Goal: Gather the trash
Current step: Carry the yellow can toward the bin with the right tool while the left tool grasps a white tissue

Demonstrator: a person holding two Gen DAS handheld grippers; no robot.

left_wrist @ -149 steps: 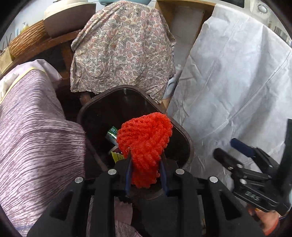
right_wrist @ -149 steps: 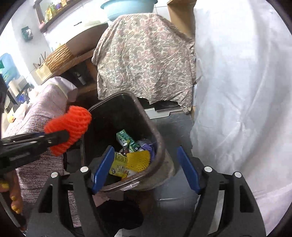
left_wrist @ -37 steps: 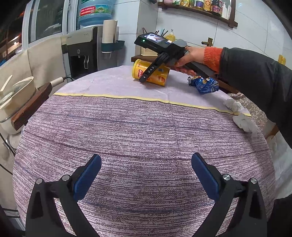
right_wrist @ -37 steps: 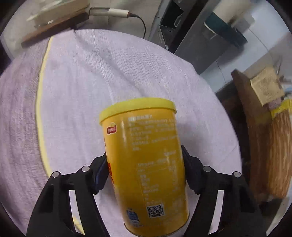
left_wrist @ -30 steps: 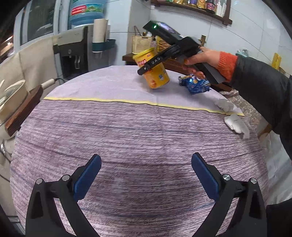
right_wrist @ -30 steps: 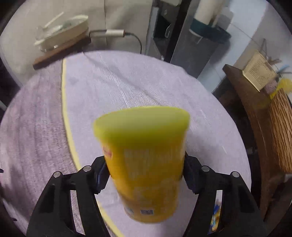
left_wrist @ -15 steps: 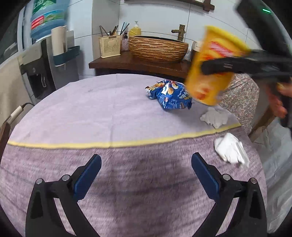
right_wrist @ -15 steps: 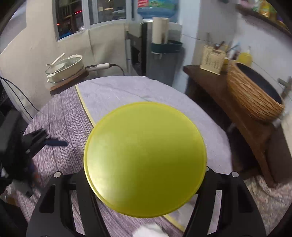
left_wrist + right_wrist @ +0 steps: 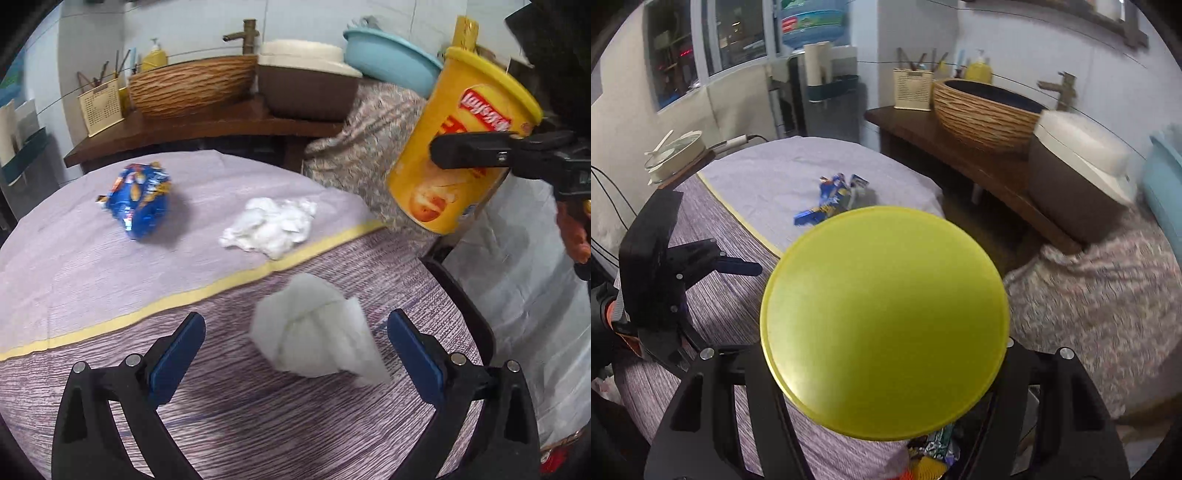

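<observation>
My left gripper [image 9: 295, 354] is open just above the purple tablecloth [image 9: 110, 288], and a crumpled white tissue [image 9: 314, 336] lies between its blue pads without touching them. A second tissue wad [image 9: 269, 229] and a blue snack bag [image 9: 140, 199] lie farther back on the cloth. Past the table's right edge my right gripper [image 9: 476, 151] is shut on a yellow chip can [image 9: 461, 147], held tilted in the air. In the right wrist view the can's yellow lid [image 9: 886, 321] hides the fingertips. The left gripper [image 9: 738, 267] and the blue snack bag [image 9: 831, 203] show there too.
A dark bin rim [image 9: 465, 295] curves just off the table's right edge, with trash [image 9: 931, 454] showing below the can. Behind stand a wooden counter [image 9: 207, 125] with a woven basin [image 9: 192, 88], a brown lidded box [image 9: 306, 92], a floral cloth [image 9: 362, 158] and a white sheet [image 9: 517, 295].
The right gripper lifted the yellow can off the table's far side and carried it right, past the edge. The left gripper swung right until the white tissue lay between its fingers.
</observation>
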